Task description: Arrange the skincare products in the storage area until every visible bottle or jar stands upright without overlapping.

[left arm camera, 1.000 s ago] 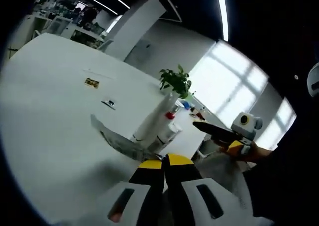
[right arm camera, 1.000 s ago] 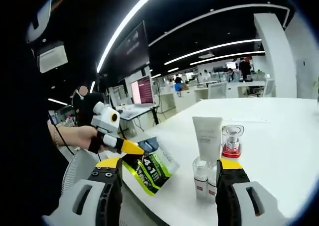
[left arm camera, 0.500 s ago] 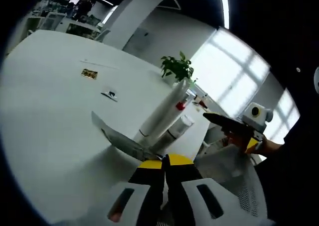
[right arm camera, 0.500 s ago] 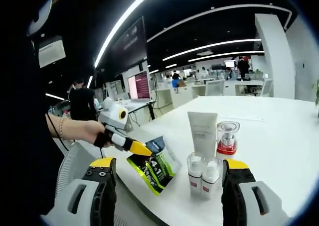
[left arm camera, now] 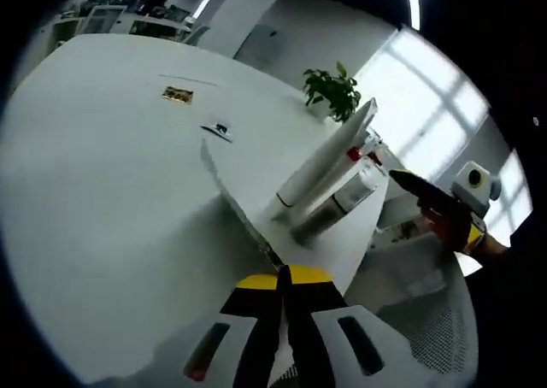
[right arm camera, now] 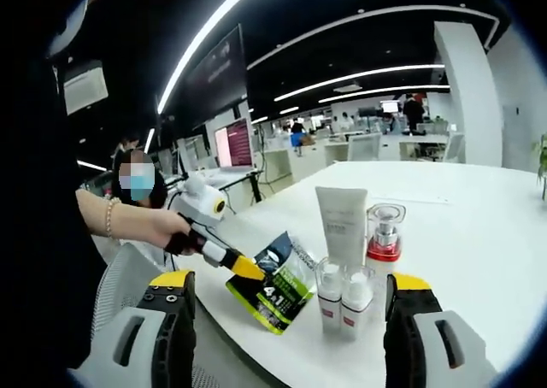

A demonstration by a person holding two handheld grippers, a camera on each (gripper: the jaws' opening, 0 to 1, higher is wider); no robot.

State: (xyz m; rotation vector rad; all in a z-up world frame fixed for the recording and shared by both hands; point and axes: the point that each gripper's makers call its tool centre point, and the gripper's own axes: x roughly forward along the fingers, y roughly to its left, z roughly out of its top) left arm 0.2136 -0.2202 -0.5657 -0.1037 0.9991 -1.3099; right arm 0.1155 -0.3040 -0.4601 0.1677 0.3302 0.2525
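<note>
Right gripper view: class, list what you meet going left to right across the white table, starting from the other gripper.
Left gripper → green-and-black pouch clamped in it → two small clear-capped bottles → red-collared pump bottle.

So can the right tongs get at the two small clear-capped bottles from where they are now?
Probably yes. The right tongs are open, and the two small bottles stand at the table's near edge, straight ahead between the jaws. The left tongs hold the green sachet off to the side.
</note>
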